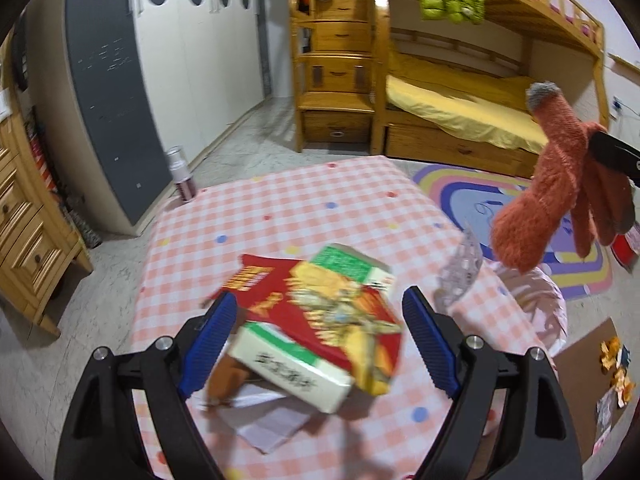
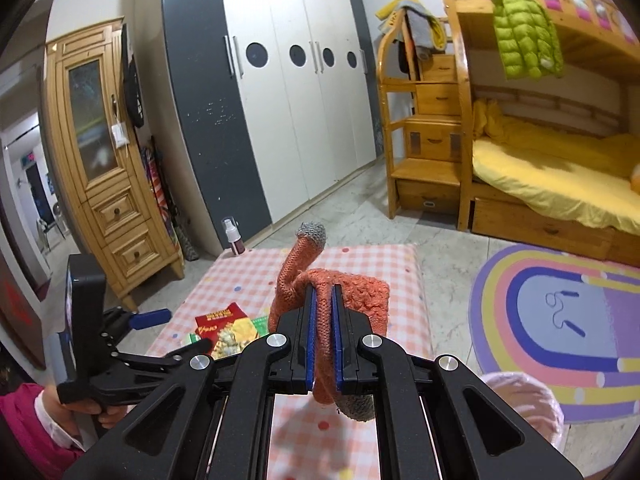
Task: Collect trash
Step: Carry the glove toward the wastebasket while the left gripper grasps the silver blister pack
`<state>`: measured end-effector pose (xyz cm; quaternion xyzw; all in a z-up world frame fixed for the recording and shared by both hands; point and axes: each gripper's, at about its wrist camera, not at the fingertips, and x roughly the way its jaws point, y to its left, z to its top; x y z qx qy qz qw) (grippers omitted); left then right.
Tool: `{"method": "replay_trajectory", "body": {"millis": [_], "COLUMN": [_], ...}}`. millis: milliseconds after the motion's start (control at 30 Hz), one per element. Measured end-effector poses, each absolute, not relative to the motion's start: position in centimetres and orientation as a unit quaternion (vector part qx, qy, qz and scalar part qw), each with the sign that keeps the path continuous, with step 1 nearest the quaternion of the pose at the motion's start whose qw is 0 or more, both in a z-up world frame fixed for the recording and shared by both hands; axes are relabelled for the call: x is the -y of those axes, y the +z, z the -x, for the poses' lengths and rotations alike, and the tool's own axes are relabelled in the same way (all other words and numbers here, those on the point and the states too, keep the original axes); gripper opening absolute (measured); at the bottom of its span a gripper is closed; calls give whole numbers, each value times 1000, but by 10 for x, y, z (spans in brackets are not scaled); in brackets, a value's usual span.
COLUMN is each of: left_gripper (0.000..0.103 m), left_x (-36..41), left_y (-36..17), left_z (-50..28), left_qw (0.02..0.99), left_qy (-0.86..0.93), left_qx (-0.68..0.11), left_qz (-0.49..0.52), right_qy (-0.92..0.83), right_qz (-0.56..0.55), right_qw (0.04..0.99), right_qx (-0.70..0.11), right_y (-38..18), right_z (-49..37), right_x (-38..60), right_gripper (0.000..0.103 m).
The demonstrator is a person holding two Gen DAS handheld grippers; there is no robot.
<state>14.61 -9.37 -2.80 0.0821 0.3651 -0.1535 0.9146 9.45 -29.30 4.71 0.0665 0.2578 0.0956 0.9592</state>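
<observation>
Lying on the checked table (image 1: 304, 204), a red snack bag (image 1: 320, 304) rests on a white and green box (image 1: 292, 372), with white paper (image 1: 268, 424) under them. The left gripper (image 1: 320, 320) hangs over the pile with its jaws wide, one on each side, not pressing. The right gripper (image 2: 323, 320) is squeezed tight on an orange glove (image 2: 352, 296), up above the table. A pink bin (image 2: 532, 400) stands beside the table.

Bright indoor light; fisheye-bent edges, nearby items perhaps motion-blurred.
</observation>
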Motion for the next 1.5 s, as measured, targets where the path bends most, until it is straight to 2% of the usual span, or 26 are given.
{"method": "replay_trajectory", "body": {"millis": [267, 633, 1000, 1133, 1200, 1267, 1333, 1433, 1500], "left_gripper": [82, 82, 82, 82, 74, 58, 49, 44, 35], "left_x": [109, 154, 241, 245, 240, 237, 237, 237, 237], "left_y": [-38, -47, -92, -106, -110, -117, -123, -128, -128], "left_z": [-125, -98, -119, -140, -154, -167, -174, -178, -177], "left_qw": [909, 895, 867, 868, 867, 864, 858, 854, 850], "left_qy": [-167, -227, -260, -234, -222, -212, -211, -223, -237], "left_qx": [-371, -365, -392, -412, -427, -440, -450, -453, -456], "left_qz": [-96, -117, -162, -151, -129, -126, -129, -124, -117], "right_qy": [102, -28, -85, -88, -88, -87, -85, -83, -82], "right_qz": [-72, -50, -76, -88, -88, -92, -95, -100, -102], "right_qw": [954, 965, 953, 950, 949, 948, 948, 946, 946], "right_qx": [-273, -257, -280, -286, -288, -291, -293, -296, -297], "right_y": [39, 34, 0, -7, -10, -14, -17, -20, -22], "right_z": [-54, -20, -7, -6, -7, -8, -8, -10, -9], "right_x": [296, 328, 376, 384, 385, 389, 391, 394, 395], "right_gripper": [7, 7, 7, 7, 7, 7, 7, 7, 7]}}
